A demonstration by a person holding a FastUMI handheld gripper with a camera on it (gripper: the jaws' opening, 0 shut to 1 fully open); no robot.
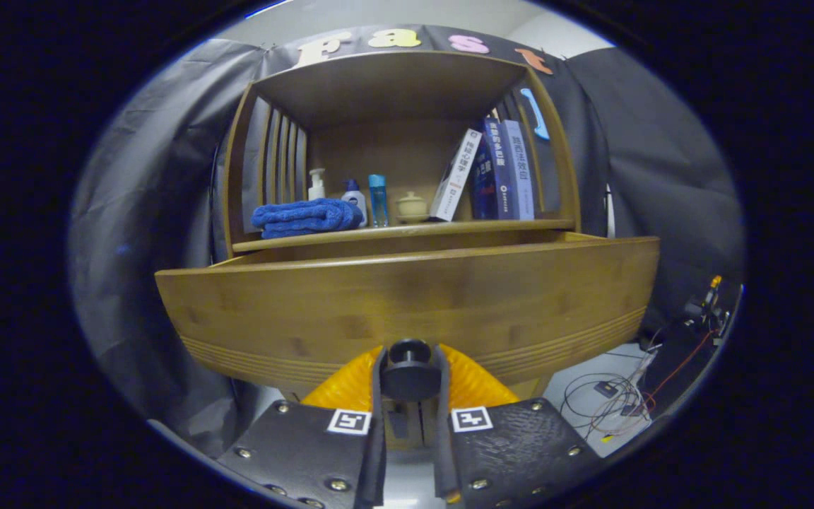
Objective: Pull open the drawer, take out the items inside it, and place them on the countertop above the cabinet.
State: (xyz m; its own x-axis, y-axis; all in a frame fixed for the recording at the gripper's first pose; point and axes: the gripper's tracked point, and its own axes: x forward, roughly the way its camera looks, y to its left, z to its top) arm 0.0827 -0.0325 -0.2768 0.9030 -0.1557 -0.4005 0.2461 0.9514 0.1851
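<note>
1. The gripper (409, 385) has both fingers pressed against the sides of the round black knob (408, 369) on the drawer (407, 307), so it is clamped on that knob.
2. The drawer stands pulled out from the cabinet (400, 141); its wooden front panel lies just beyond the fingers, and its top edge sits a little below the countertop (407, 230).
3. What lies inside the drawer cannot be seen, as the front panel hides it.
4. Above the drawer, the countertop's front lip is a thin bare strip; the open room on it is a narrow gap between the small pot and the books.
5. Counted on the countertop, above the drawer: one folded blue towel (304, 216) at the left end, one white pump bottle (316, 184) behind it, one white bottle with a blue cap (355, 198), one blue tumbler (377, 200), one small lidded pot (412, 206).
6. Three books (495, 170) stand at the right end, the leftmost leaning over.
7. Below the drawer's right corner, loose cables (612, 399) lie on the floor.
</note>
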